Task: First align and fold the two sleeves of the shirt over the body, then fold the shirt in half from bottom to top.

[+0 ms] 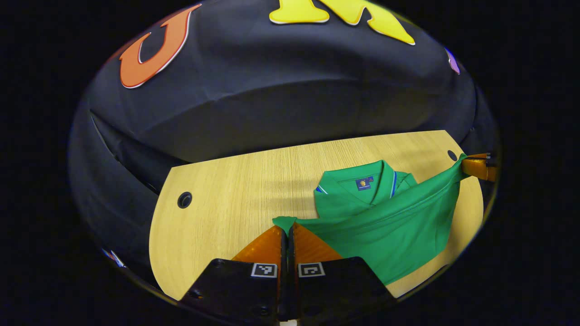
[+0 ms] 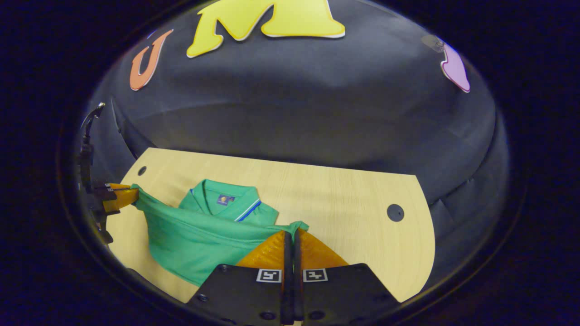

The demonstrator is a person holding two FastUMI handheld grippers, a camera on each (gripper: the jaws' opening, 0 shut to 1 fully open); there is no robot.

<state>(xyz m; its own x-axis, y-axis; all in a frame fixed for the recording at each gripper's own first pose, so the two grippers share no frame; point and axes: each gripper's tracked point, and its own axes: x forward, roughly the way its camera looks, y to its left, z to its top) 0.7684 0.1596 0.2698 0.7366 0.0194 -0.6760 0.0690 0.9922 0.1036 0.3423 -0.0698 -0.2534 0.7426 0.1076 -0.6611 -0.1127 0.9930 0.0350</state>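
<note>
The shirt (image 1: 385, 217) is a green polo lying on the table (image 1: 226, 199), collar toward the booth's back wall. Its lower edge is lifted and drawn taut as a band across the body, just below the collar (image 1: 362, 183). No sleeve is visible spread out to either side; judged from that, the sleeve folds appear done, though the folded sleeves themselves are hidden beneath the raised cloth and cannot be confirmed. The bottom-to-top fold appears to be the step in hand and is not complete: the lifted edge hangs off the table and has not been laid down on the shoulders.

Orientation: the collar end points away from both sets of jaws. The stretched hem runs crosswise between the two grippers, and that is now the long axis of the lifted cloth.

The left gripper (image 1: 287, 228) has its jaws clenched, with one corner of the hem (image 1: 284, 222) pinched at their tips; the shirt lies ahead of the jaws and off to one side. The right gripper (image 2: 290, 232) is likewise clenched on the opposite corner (image 2: 300, 225) at its tips, with the shirt ahead and to the other side. Each gripper is also seen from the other's camera, at the far end of the taut hem (image 1: 476, 166) (image 2: 118, 195).

Remaining, by judgement: carry both corners forward past the collar line, lay the edge level, release.
</note>
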